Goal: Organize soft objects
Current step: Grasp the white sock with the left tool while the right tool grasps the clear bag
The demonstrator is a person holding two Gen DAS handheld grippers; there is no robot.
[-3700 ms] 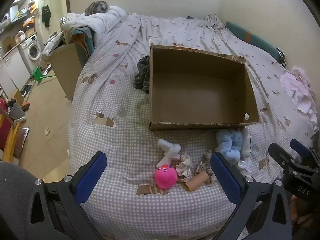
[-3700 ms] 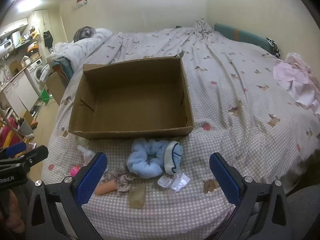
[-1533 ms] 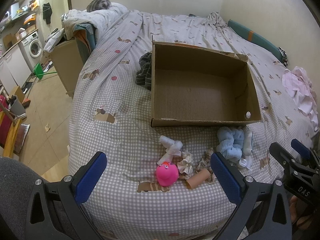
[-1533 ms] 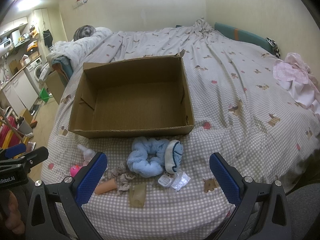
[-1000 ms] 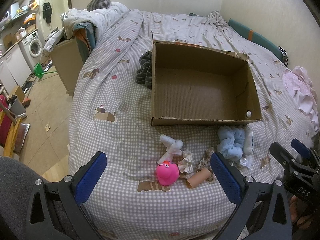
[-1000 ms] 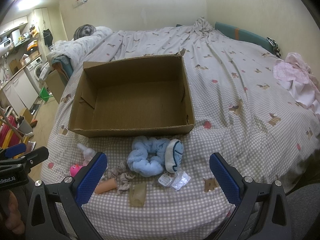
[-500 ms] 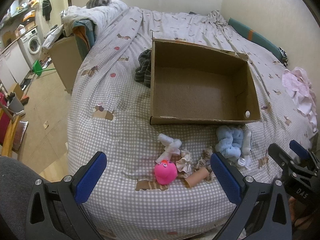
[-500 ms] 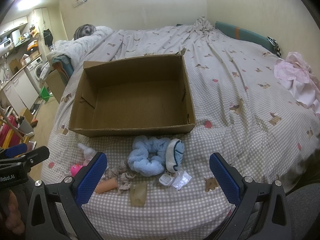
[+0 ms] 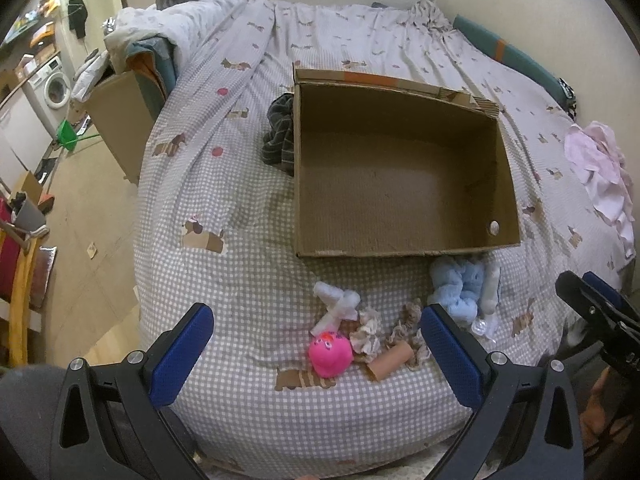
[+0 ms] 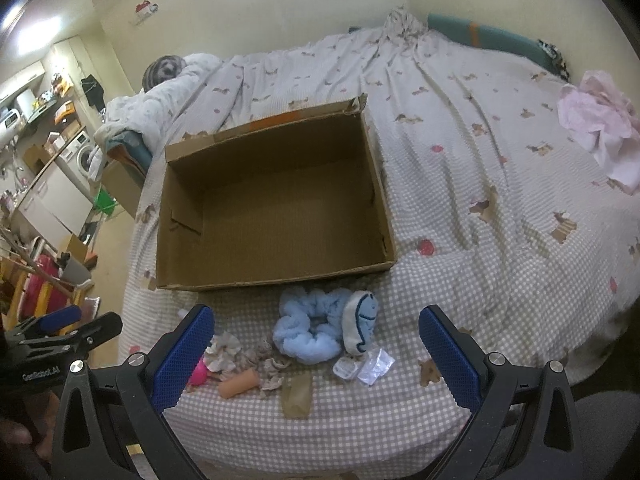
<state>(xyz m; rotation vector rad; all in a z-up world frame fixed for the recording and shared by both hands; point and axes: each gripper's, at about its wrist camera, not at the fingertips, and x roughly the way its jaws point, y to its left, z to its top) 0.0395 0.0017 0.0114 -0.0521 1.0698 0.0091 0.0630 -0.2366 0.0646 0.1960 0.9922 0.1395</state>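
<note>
Both views nearer bed; items unmoved. Left gripper (image 9: pixel 316 344), right gripper (image 10: pixel 316 340): spread wide, empty. Fluffy blue scrunchie (image 10: pixel 308 330) lower centre, open brown cardboard box (image 10: pixel 276 276) empty. Risk: pinching bedsheet beneath.

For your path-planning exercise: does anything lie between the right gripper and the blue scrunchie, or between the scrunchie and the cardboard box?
Nothing visible blocks either path. The right gripper hangs open above the blue scrunchie, which lies just before the empty cardboard box's low front wall.

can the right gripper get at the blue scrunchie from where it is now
Probably yes. The right gripper is open, and the blue scrunchie lies on the bed just ahead between its jaws, with nothing on top of it.
</note>
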